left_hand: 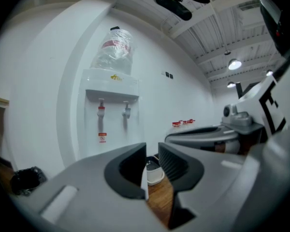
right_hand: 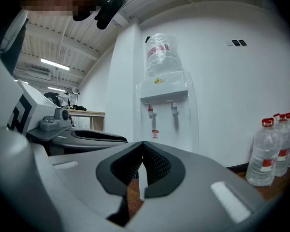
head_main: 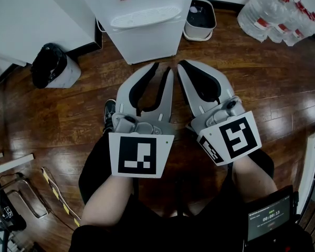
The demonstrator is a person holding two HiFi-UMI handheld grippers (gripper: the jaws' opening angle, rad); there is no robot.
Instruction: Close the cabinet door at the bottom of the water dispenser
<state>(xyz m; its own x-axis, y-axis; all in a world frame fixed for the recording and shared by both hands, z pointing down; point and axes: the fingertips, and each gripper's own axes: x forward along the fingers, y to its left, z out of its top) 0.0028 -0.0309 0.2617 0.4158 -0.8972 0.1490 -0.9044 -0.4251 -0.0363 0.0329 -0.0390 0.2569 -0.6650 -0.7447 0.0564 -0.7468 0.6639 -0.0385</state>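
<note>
water dispenser (head_main: 147, 30) stands against the white wall at the far edge of the wooden floor (head_main: 268, 83), with a clear bottle (right_hand: 162, 54) upside down on top and two taps (right_hand: 162, 111) above a drip tray (head_main: 145, 16). the cabinet door (head_main: 149, 46) on its lower front looks flush with the body from above; both gripper views hide that part behind the fingers.

left gripper (head_main: 163, 68) is held level in front of the dispenser, pointing at it and well short of touching it. its fingers (left_hand: 128, 166) stand a narrow gap apart and hold nothing. only floor and a white bucket (left_hand: 153, 170) show through the gap.

right gripper (head_main: 185, 64) sits just beside the left one, on the side nearer the bucket, also aimed at the dispenser and apart from it. its fingers (right_hand: 157, 163) are pressed together at the tips with nothing between them.

the white bucket with a dark top is just to the right of the dispenser. a cluster of big water bottles (head_main: 275, 14) with red caps lies further right. a bin with a black bag (head_main: 52, 64) sits left of the dispenser. the person's forearms come in from the bottom edge, and a small timer screen (head_main: 268, 217) shows at bottom right.
</note>
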